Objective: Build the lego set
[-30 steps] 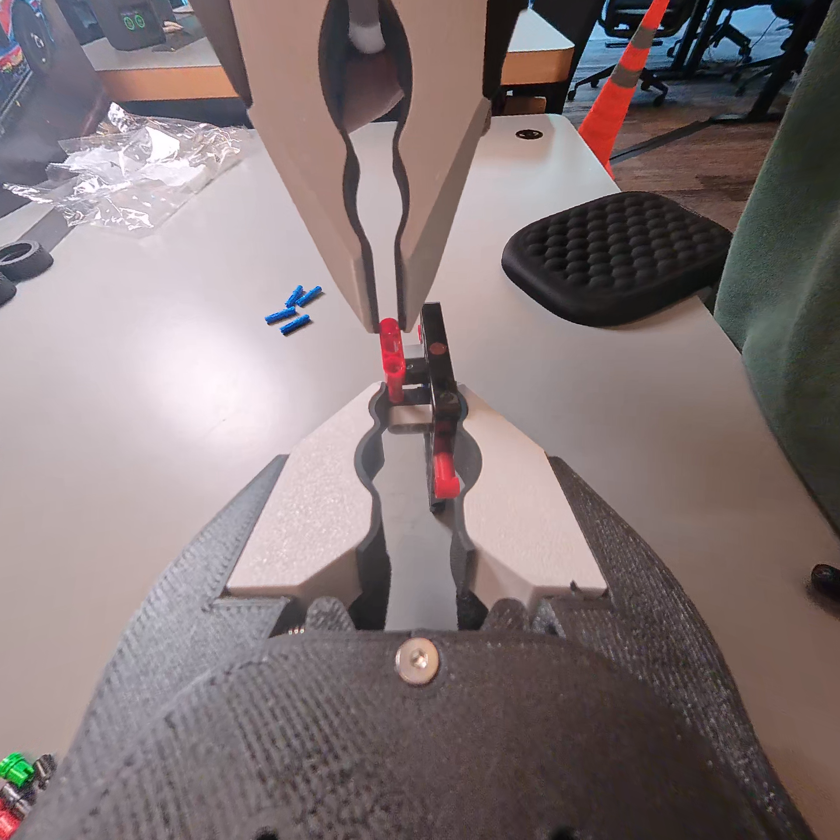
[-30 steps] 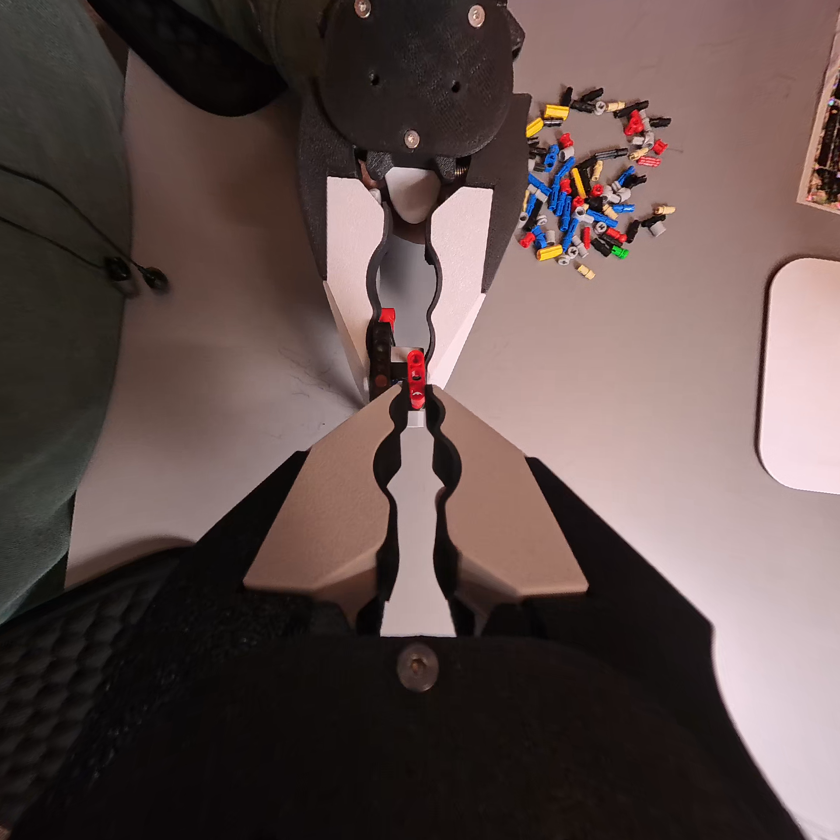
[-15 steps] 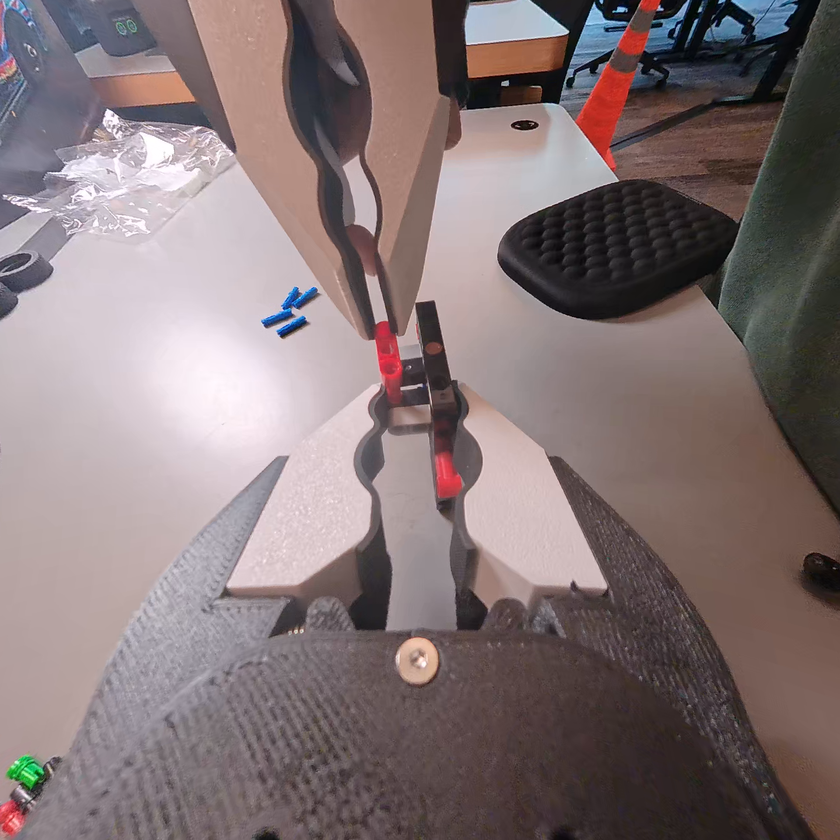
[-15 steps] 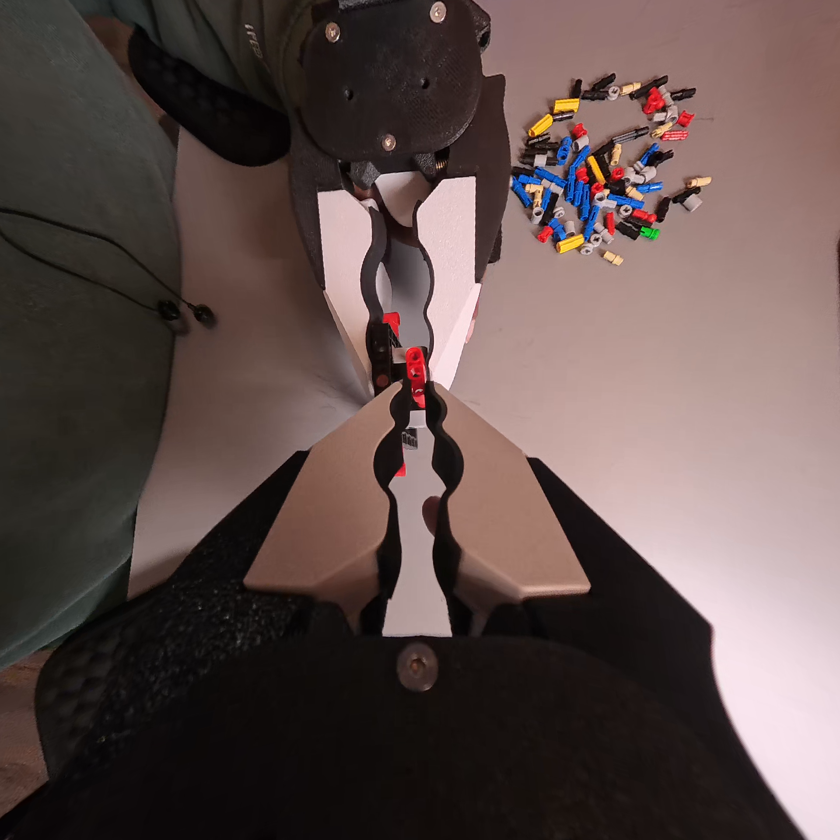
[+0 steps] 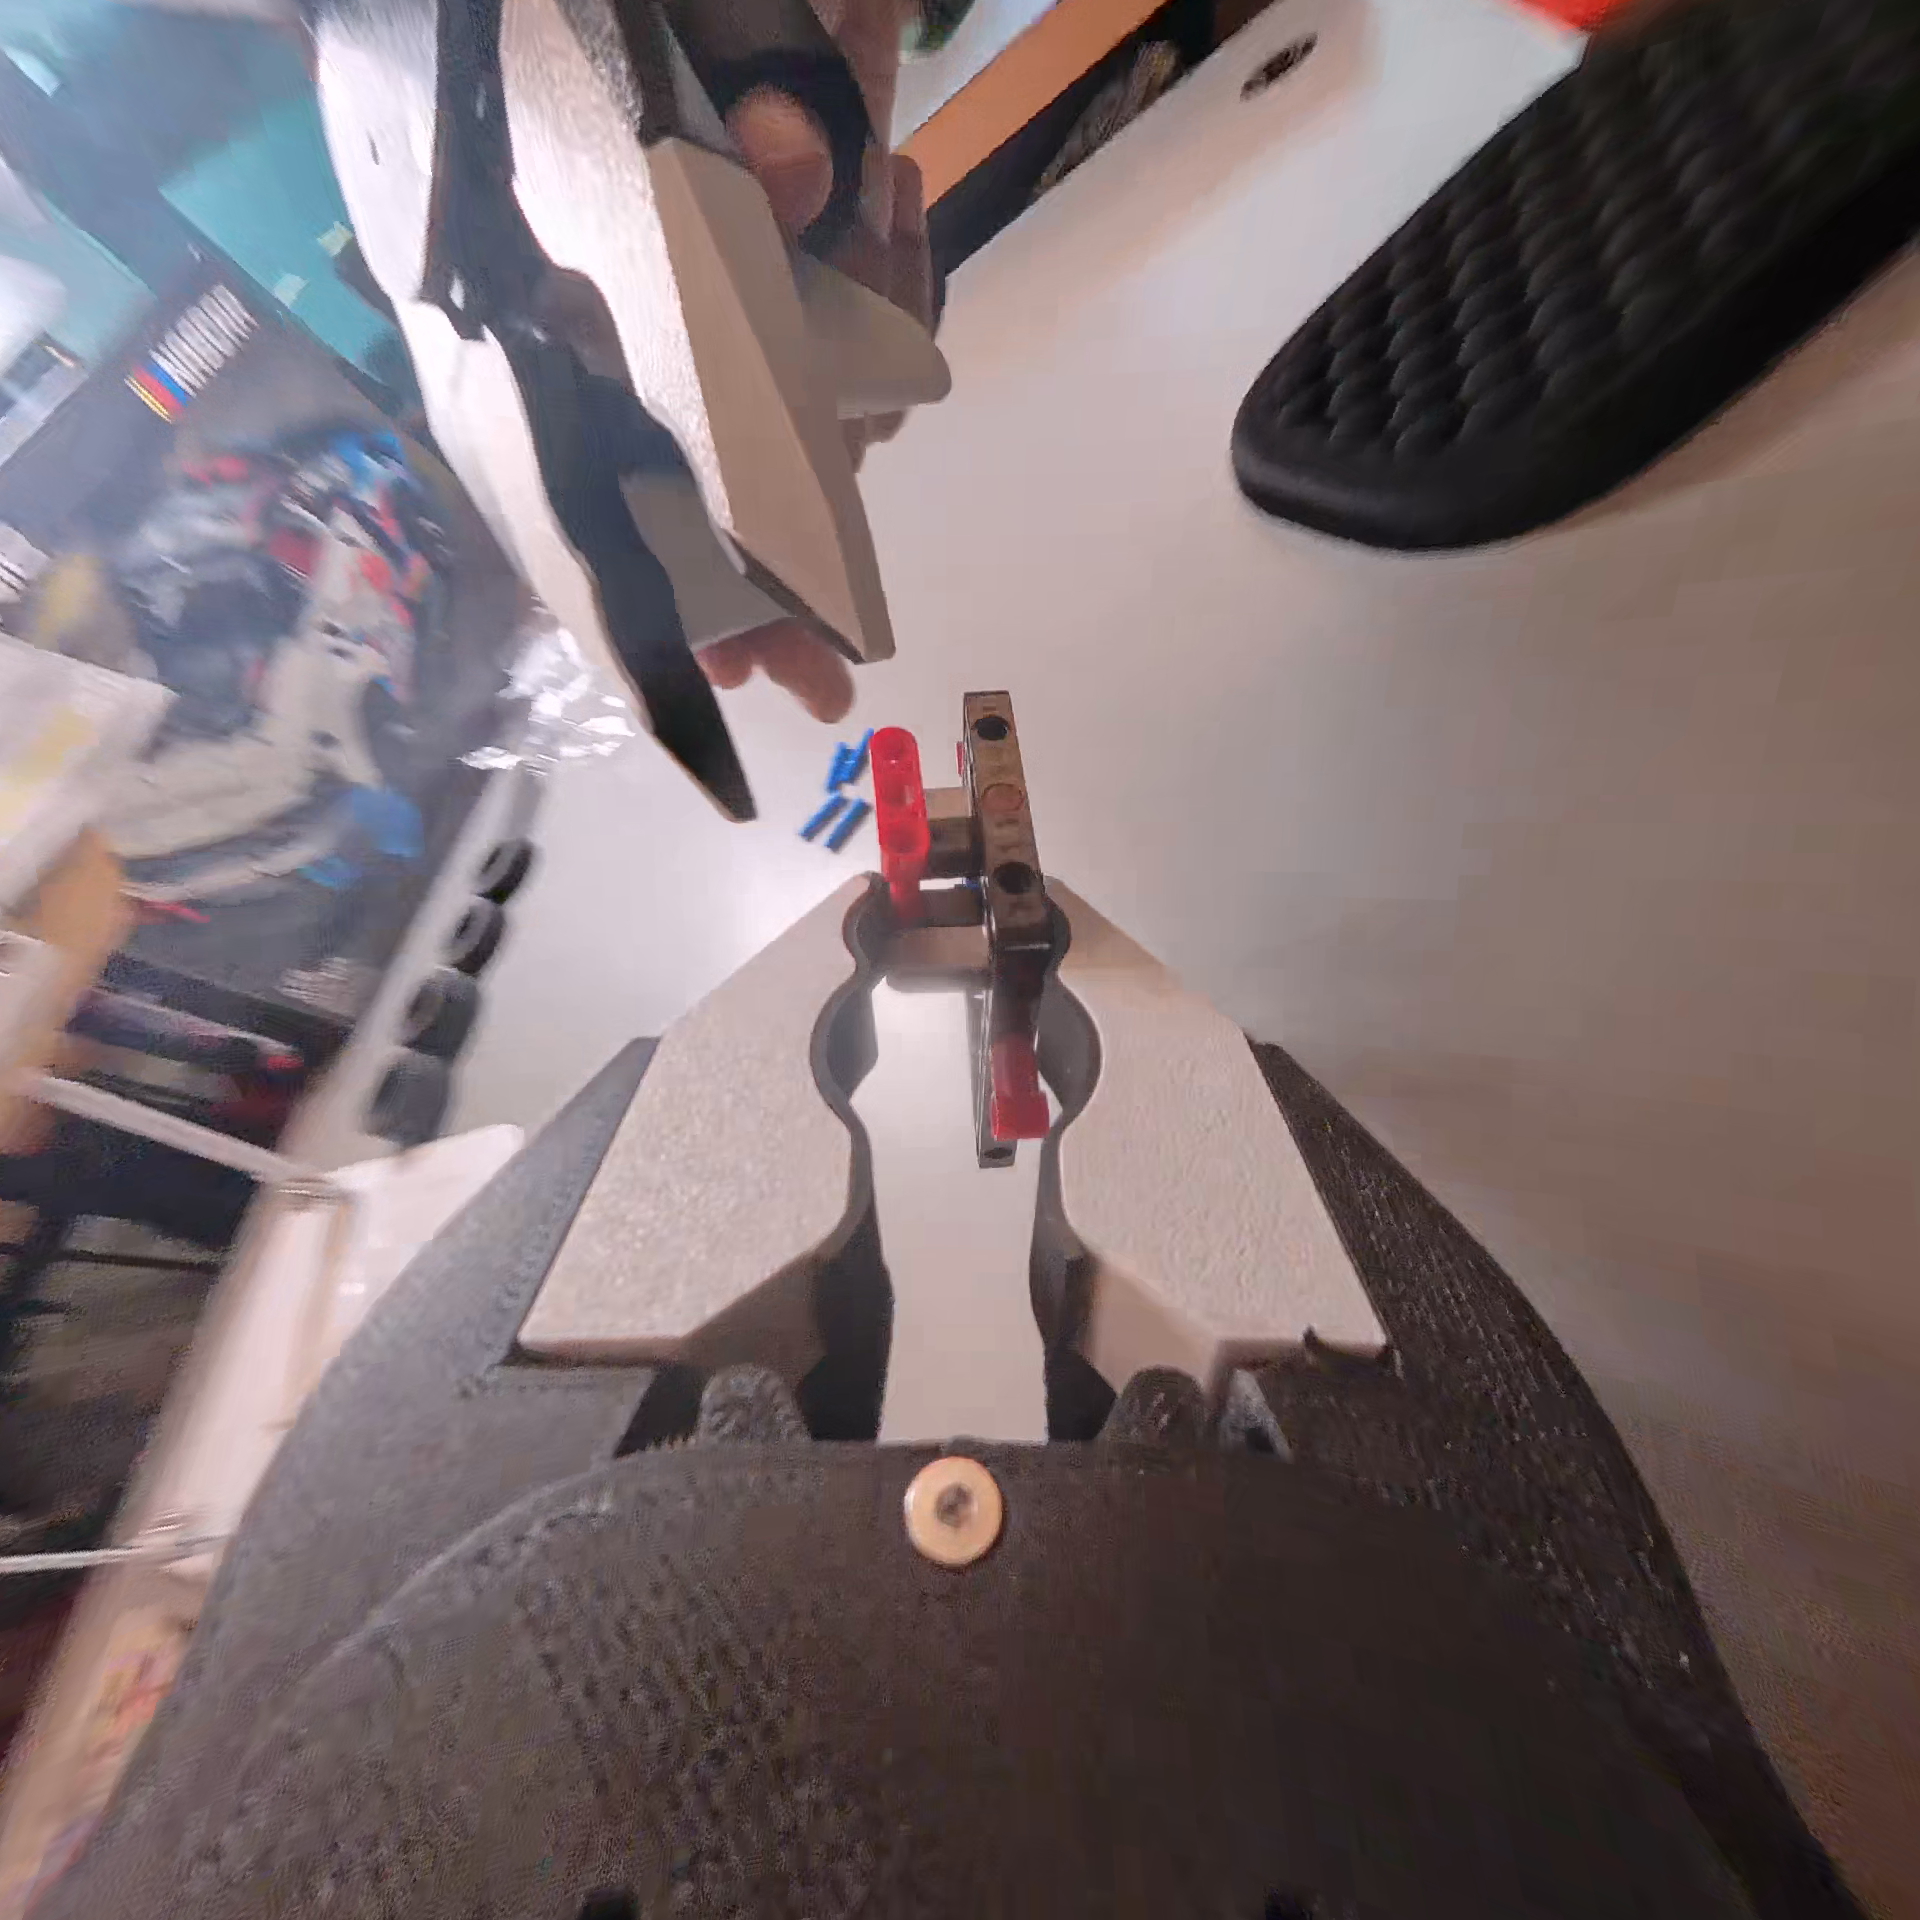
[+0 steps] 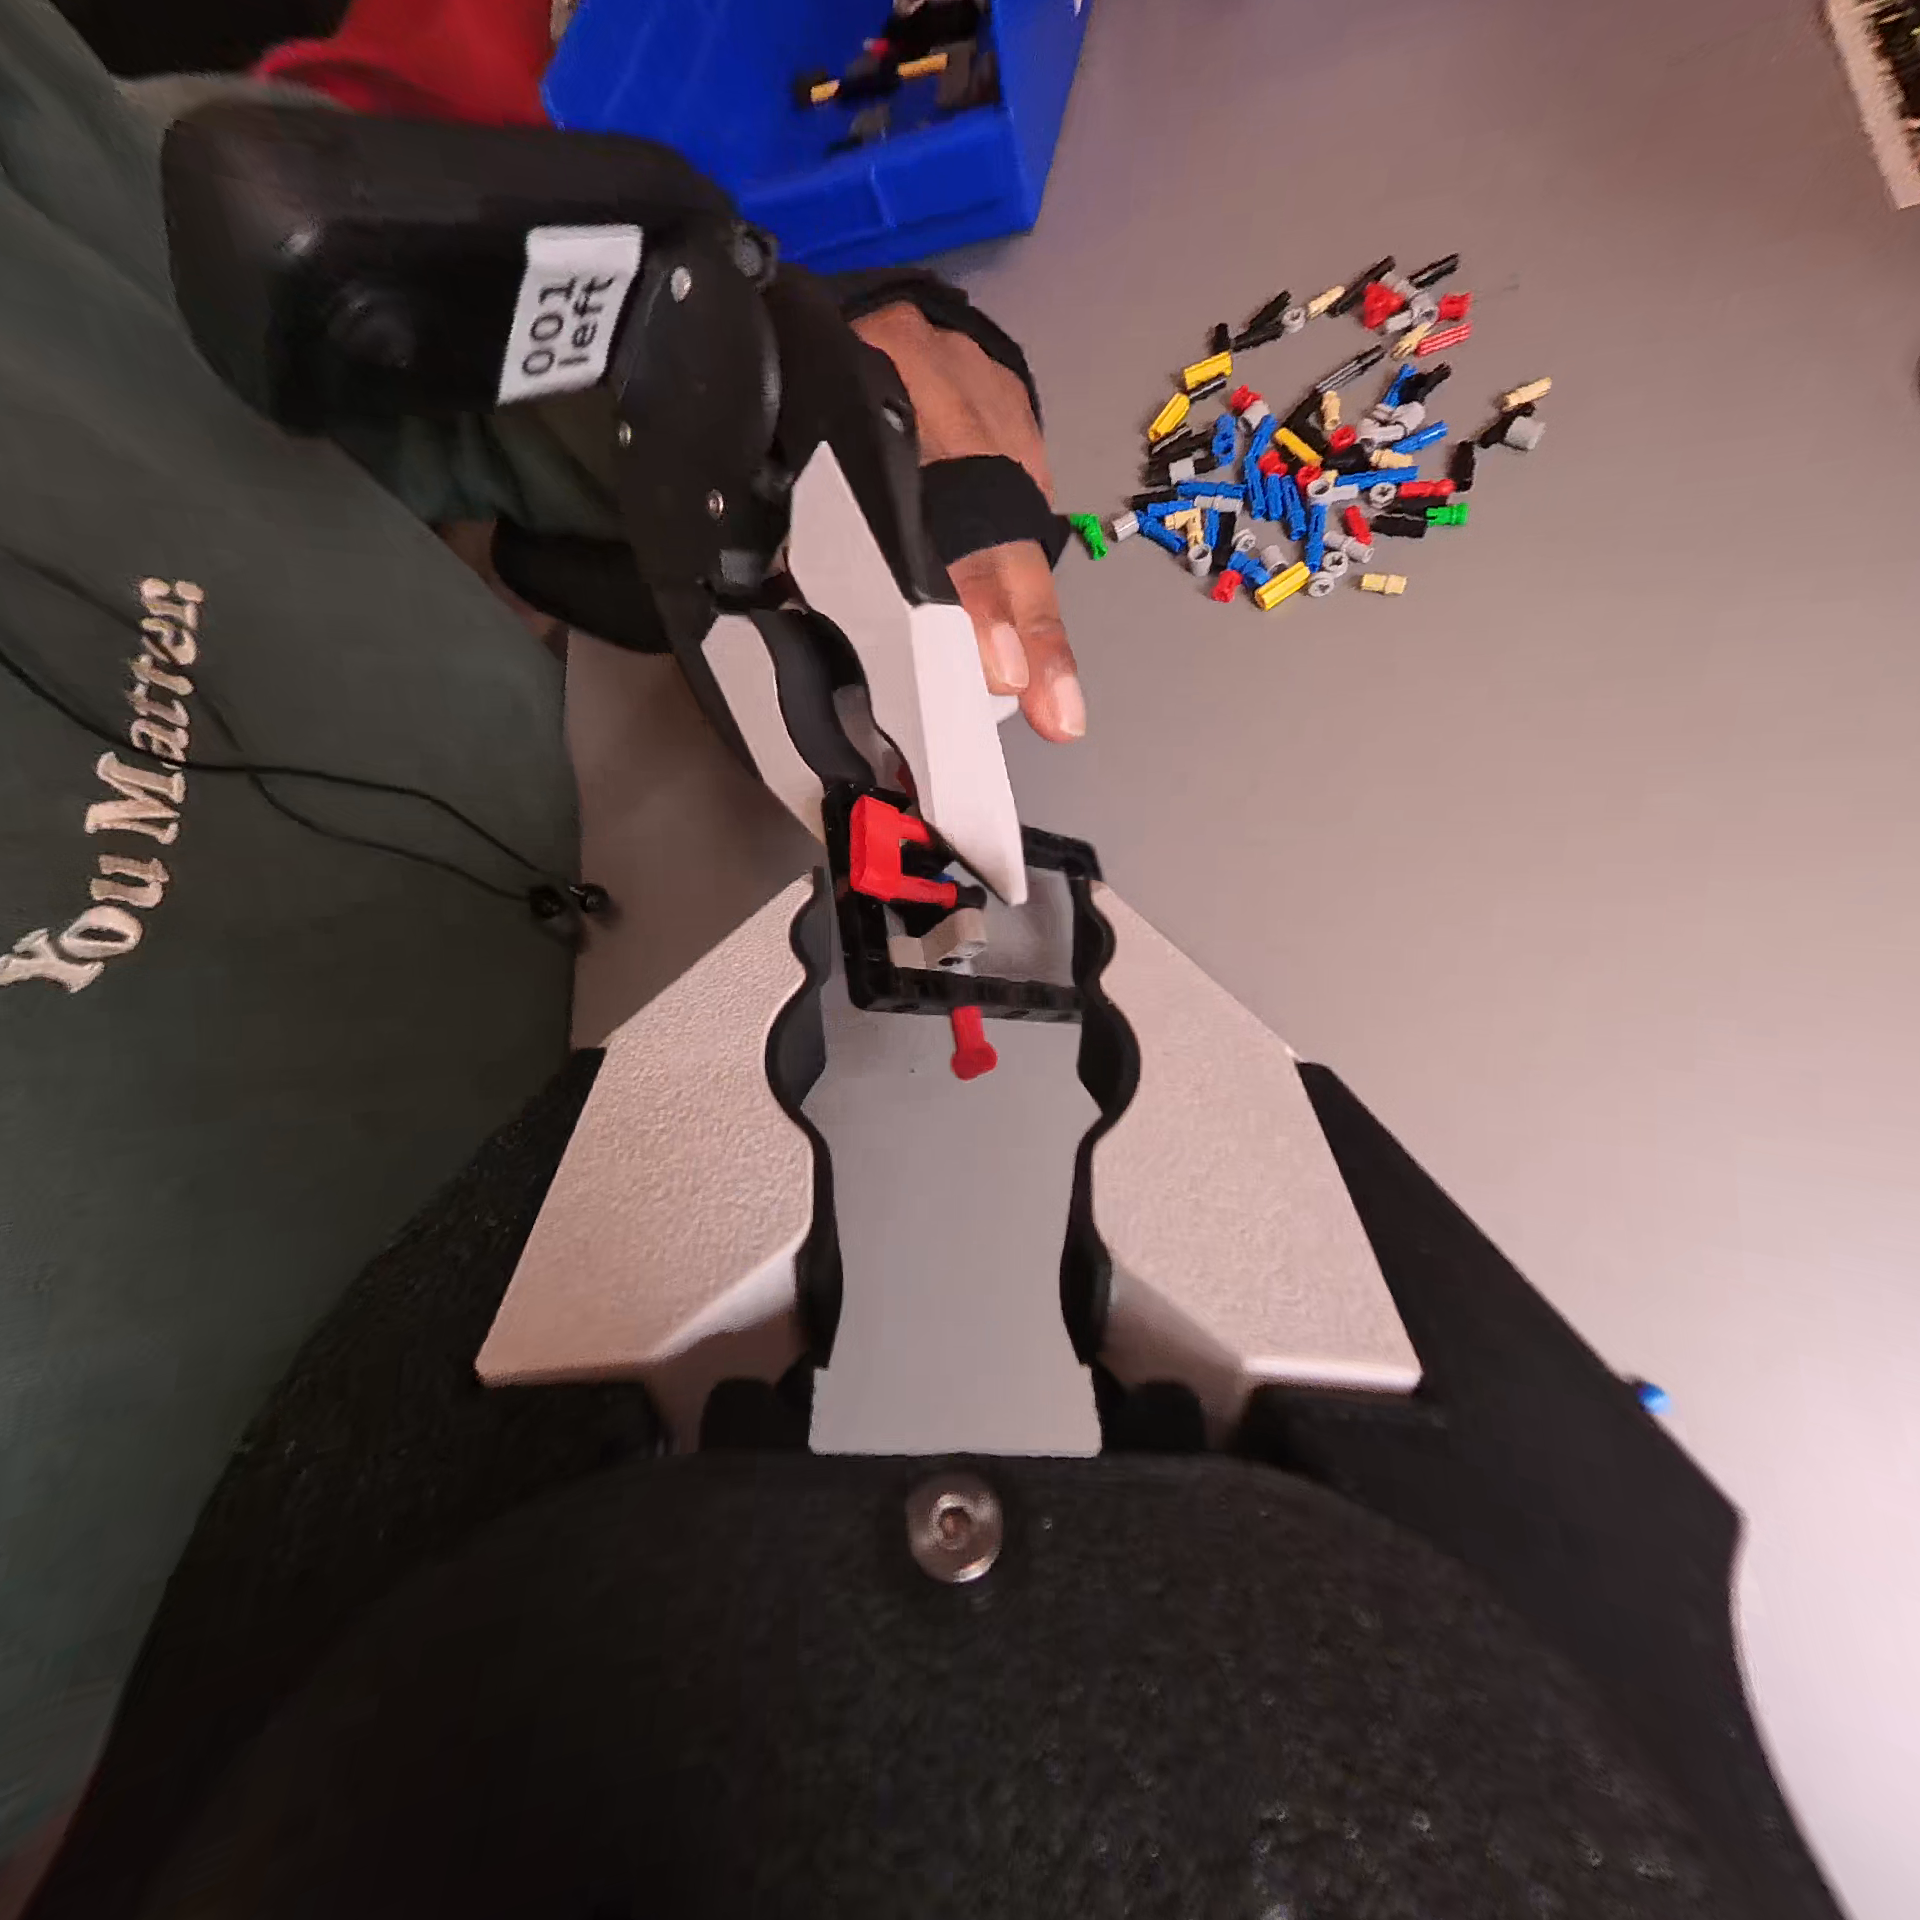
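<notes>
Left claw (image 5: 961, 914): closed on the black lego frame (image 5: 1003, 831).
Right claw (image 6: 961, 935): spread wide around the frame, grasping nothing.
Nearby: loose pieces (image 6: 1320, 457), blue bin (image 6: 883, 156), black pad (image 5: 1579, 312) on the tabletop (image 5: 1351, 779).

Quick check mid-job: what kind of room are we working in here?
Probably an office or lab workspace used as a hobby bench: a pale desk holds a loose pile of small building pieces, a blue parts bin and a black wrist-rest pad.

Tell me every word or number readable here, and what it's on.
White sticker on the left gripper: printed characters, which I don't copy out.
Green sweatshirt: pale stitched lettering, likewise not copied.
Printed sheet, top right corner: too small to read.
</notes>
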